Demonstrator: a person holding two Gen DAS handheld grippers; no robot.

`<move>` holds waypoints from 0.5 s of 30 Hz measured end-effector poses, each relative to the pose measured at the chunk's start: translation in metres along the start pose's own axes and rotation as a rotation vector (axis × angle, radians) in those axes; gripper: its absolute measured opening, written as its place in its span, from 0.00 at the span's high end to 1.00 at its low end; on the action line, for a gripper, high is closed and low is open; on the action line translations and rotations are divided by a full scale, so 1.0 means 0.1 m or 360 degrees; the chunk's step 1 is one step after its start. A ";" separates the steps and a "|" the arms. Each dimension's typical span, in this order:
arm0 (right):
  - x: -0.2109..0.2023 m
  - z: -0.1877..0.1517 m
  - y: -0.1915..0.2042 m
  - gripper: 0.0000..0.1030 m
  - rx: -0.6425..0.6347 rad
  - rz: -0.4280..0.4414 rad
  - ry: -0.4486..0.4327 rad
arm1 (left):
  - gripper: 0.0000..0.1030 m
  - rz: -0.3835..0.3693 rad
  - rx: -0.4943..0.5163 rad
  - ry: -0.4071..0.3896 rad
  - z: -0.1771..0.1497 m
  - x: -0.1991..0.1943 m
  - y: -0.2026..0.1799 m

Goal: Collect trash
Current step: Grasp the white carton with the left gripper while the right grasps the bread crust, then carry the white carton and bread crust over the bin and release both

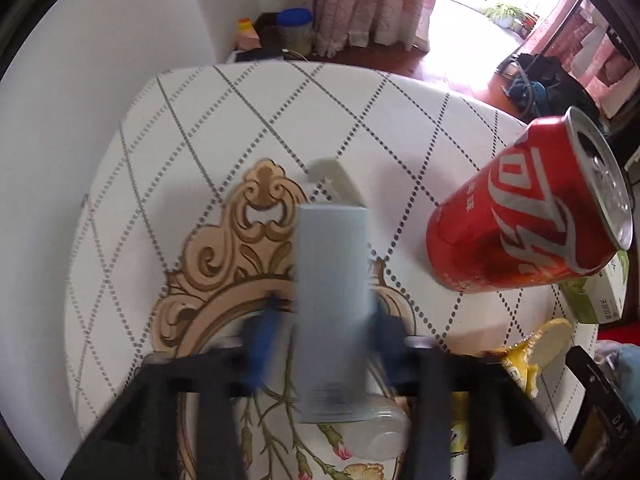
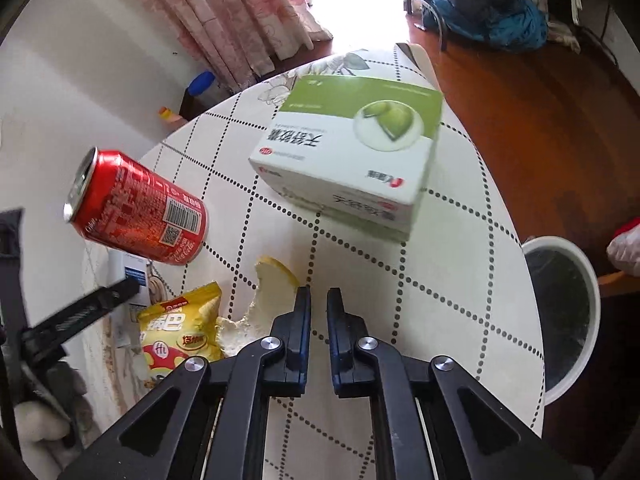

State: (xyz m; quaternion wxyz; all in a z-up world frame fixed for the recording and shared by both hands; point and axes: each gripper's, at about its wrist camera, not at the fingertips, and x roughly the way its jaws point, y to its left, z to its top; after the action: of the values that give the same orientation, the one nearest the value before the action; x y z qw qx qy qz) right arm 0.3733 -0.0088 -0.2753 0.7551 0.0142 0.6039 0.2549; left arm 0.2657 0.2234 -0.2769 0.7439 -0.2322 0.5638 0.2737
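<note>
My left gripper (image 1: 330, 320) is shut on a pale blue box (image 1: 332, 312), held upright between the blurred blue-padded fingers above the round table (image 1: 248, 128). A red cola can (image 1: 528, 216) stands to its right; it also shows in the right wrist view (image 2: 140, 208). A yellow snack bag (image 2: 180, 336) and a pale fruit peel (image 2: 276, 284) lie near the can. A green-and-white carton (image 2: 352, 156) sits ahead of my right gripper (image 2: 319, 304), whose jaws are nearly closed and empty. A white bin with a black liner (image 2: 560, 320) stands beside the table on the right.
A clear plastic cup (image 1: 380, 432) lies under the left gripper. Jars (image 1: 294, 32) and pink curtains (image 1: 368, 0) stand past the table's far edge. Bags (image 2: 488, 12) lie on the wooden floor. The left gripper's body (image 2: 76, 320) is close on the right gripper's left.
</note>
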 end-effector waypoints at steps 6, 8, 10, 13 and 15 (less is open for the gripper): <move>0.06 0.08 0.00 0.54 0.0044 0.0048 -0.0024 | 0.70 0.0084 -0.0016 -0.0081 -0.16 -0.18 0.20; 0.13 0.10 0.07 0.54 0.0017 0.0035 -0.0015 | 0.70 0.0134 -0.0039 -0.0110 -0.28 -0.25 0.31; 0.19 0.09 0.12 0.54 -0.0016 0.0017 -0.0013 | 0.70 0.0175 -0.0050 -0.0122 -0.39 -0.28 0.38; 0.24 0.06 0.23 0.62 -0.0088 -0.0062 -0.0068 | 0.70 0.0212 -0.0073 -0.0127 -0.55 -0.31 0.48; 0.26 0.03 0.32 0.88 -0.0163 -0.0112 -0.0084 | 0.70 0.0223 -0.0084 -0.0126 -0.61 -0.31 0.52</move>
State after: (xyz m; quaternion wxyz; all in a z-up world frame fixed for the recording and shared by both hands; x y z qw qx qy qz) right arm 0.3680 0.0305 -0.2876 0.7790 -0.0389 0.5700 0.2584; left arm 0.1812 0.2171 -0.2642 0.7381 -0.2007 0.5415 0.3489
